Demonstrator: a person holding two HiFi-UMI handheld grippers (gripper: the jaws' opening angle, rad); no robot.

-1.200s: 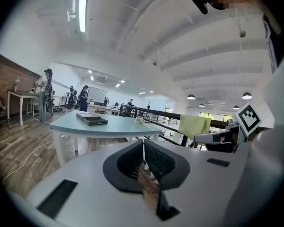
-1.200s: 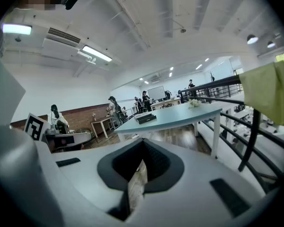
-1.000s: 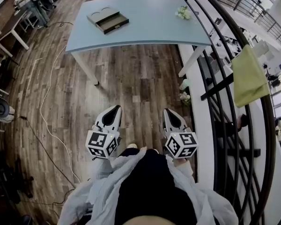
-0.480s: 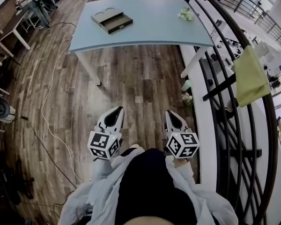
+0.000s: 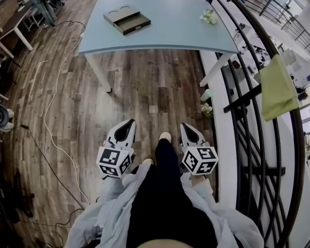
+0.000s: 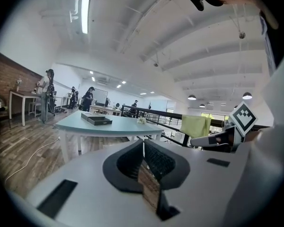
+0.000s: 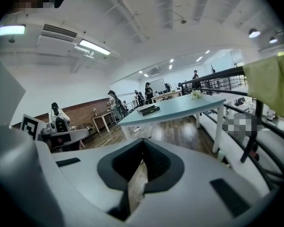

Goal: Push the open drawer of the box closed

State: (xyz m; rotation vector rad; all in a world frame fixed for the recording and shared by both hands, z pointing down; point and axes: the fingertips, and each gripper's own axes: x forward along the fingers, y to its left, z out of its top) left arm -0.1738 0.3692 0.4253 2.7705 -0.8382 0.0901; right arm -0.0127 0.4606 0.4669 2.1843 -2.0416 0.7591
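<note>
Jaws of the left claw [image 5: 127, 123] and right claw [image 5: 185, 126] are pressed together, empty. Far ahead of them, the drawer [image 5: 135, 24] of the box [image 5: 118, 14] stands open.

No legible text, label, brand or number anywhere in view.
Marker cube [image 5: 113, 160] of left gripper [image 5: 127, 124]: black-and-white square code patterns only, no letters, no digits.
Marker cube [image 5: 200, 160] of right gripper [image 5: 186, 126]: same kind of patterns.
Box [image 5: 126, 20] on table [image 5: 175, 35]: any marking too small to tell.
</note>
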